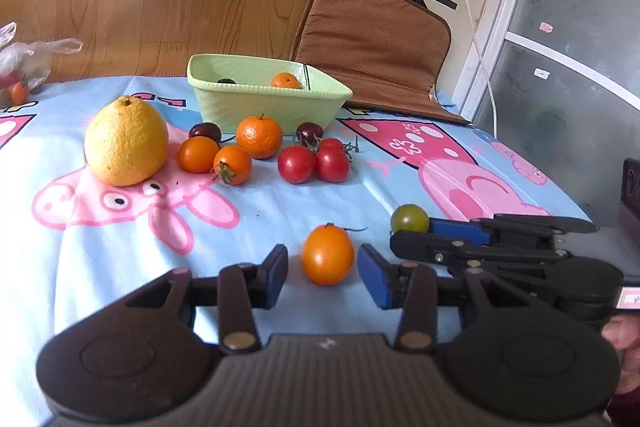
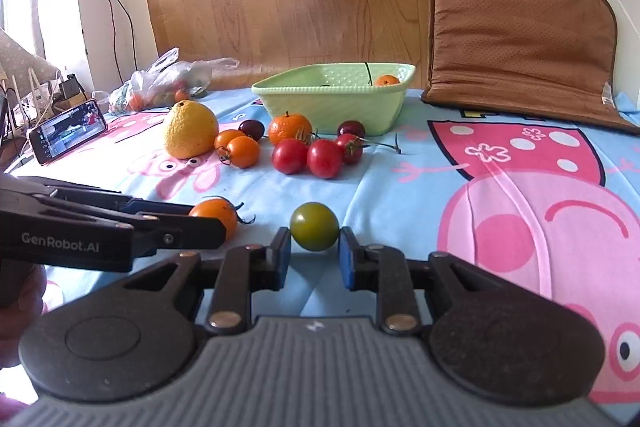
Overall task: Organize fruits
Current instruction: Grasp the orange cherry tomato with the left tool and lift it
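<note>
The green tomato (image 2: 314, 226), at centre frame on the worktop (image 2: 400, 195), is pinched across its middle by the right gripper (image 2: 314, 253). The orange tomato (image 1: 327, 254), low centre, is flanked untouched by the spread left gripper (image 1: 322, 275). Both are judged light, smooth and easily bruised; gentle pressure at the widest girth is advised.

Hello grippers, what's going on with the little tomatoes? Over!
Right gripper shut on green tomato. Left gripper open around orange tomato, not touching. Way to green bowl crowded with fruit.
</note>
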Tool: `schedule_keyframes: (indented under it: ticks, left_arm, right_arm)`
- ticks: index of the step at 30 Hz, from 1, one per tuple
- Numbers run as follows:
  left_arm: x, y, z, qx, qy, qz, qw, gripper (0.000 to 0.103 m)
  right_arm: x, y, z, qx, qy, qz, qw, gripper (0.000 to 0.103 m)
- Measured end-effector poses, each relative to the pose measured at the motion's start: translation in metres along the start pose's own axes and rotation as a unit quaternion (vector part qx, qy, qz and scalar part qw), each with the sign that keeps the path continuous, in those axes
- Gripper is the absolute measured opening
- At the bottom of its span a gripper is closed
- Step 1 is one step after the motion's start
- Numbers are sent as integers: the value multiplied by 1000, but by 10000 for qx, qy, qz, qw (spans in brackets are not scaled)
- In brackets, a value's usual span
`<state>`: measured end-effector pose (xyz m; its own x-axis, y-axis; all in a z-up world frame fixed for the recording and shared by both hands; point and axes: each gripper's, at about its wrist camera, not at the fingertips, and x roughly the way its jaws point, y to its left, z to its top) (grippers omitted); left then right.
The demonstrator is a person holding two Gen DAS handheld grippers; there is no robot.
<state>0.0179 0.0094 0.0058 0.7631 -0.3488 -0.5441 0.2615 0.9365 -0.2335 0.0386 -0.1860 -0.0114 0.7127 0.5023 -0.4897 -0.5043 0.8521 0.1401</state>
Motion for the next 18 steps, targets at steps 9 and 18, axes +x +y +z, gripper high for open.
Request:
schedule_keyframes:
  ticks: [9, 18]
  left_arm:
    - [1, -2, 18, 246, -127, -103, 9996, 49]
    - [23, 0, 12, 170, 107, -145, 9997, 29]
  right_arm:
    - [0, -3, 0, 94, 10, 36, 9999, 29]
    - [0, -4, 0, 161, 1, 49, 9999, 28]
